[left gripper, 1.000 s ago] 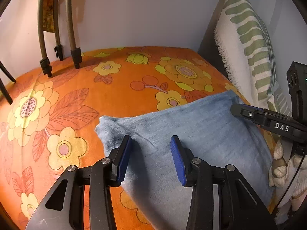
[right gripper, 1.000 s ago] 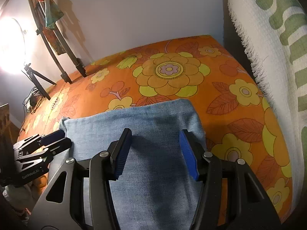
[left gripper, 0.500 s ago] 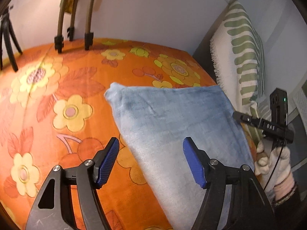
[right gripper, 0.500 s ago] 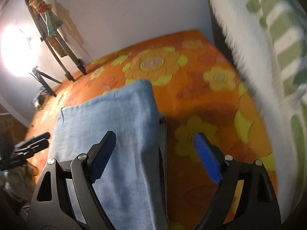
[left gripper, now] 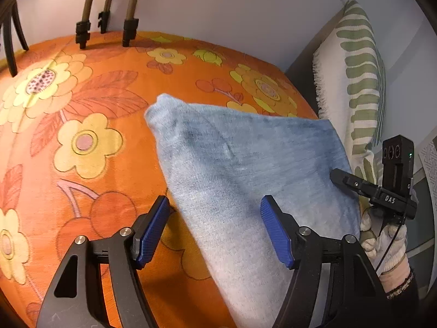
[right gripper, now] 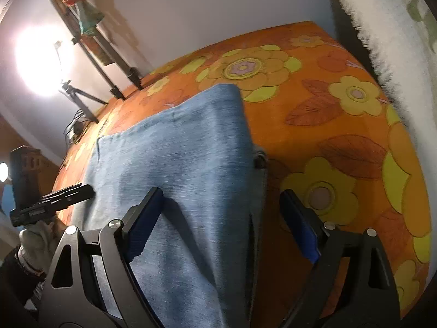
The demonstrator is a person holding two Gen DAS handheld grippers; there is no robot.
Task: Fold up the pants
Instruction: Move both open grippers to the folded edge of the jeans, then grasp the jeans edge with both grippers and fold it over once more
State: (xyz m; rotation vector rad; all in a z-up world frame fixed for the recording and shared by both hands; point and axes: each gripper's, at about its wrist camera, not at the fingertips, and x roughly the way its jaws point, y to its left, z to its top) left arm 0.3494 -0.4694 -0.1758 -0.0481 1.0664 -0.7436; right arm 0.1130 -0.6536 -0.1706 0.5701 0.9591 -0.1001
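**Folded blue pants on the flowered bed, both tongs spread**

An orange bedspread (left gripper: 103,104) with yellow flowers fills most of both wrist views; in the right wrist view it spreads across the right half (right gripper: 341,125). Against the wall, a cream pillow with green stripes (left gripper: 355,82) stands at the right edge of the left wrist view and shows again in the upper right corner of the other (right gripper: 387,27).

The pants (left gripper: 245,169), pale blue denim folded into a flat rectangle, lie on the bedspread at centre right of the left wrist view and at centre left of the right wrist view (right gripper: 177,164).

The left tongs (left gripper: 215,232) stand apart at the bottom of the frame, straddling the left edge of the pants with neither blue pad pressing the cloth. The right tongs (right gripper: 221,224) are opening, their jaws wide across the right edge of the pants, the pads clear of the fabric.

A gloved hand (left gripper: 385,240) shows at the lower right of the left wrist view. Tripod legs (left gripper: 106,24) stand at the upper left, and a bright lamp (right gripper: 41,60) glares at the upper left of the right wrist view.
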